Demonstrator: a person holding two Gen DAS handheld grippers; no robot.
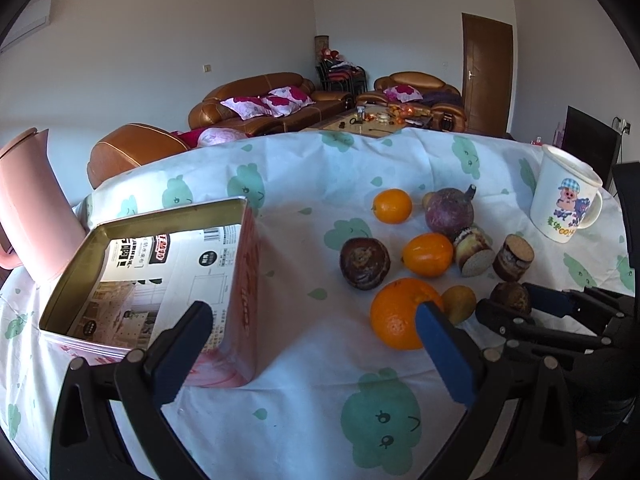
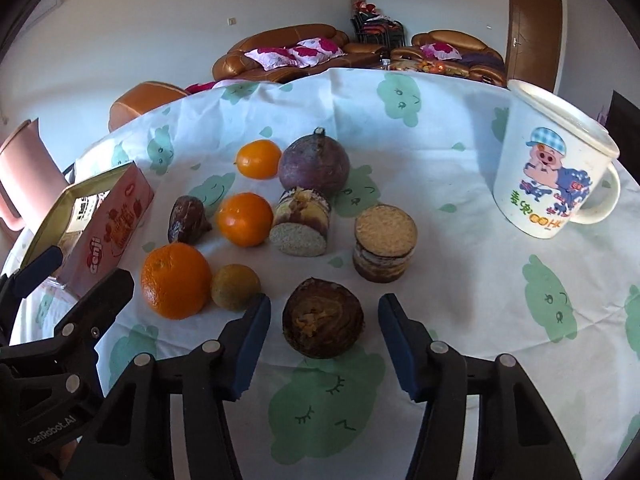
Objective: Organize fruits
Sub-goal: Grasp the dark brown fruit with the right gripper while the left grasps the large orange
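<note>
Clearly "Genji" on pink tin [image 2: 105,236]

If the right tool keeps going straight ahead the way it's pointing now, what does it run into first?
Most likely the dark brown round fruit, which sits directly ahead between the open fingers of the right tool. Beyond it stands the cut brown cylinder piece, though depth is hard to judge.

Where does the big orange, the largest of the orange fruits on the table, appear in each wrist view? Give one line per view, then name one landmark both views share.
Left wrist view: the big orange sits low, right of centre, just behind the tip of the left gripper's right finger.
Right wrist view: the big orange sits left of centre, beside a small yellow-green fruit.
Shared landmark: the white cartoon-pig mug, at the right in both.
</note>
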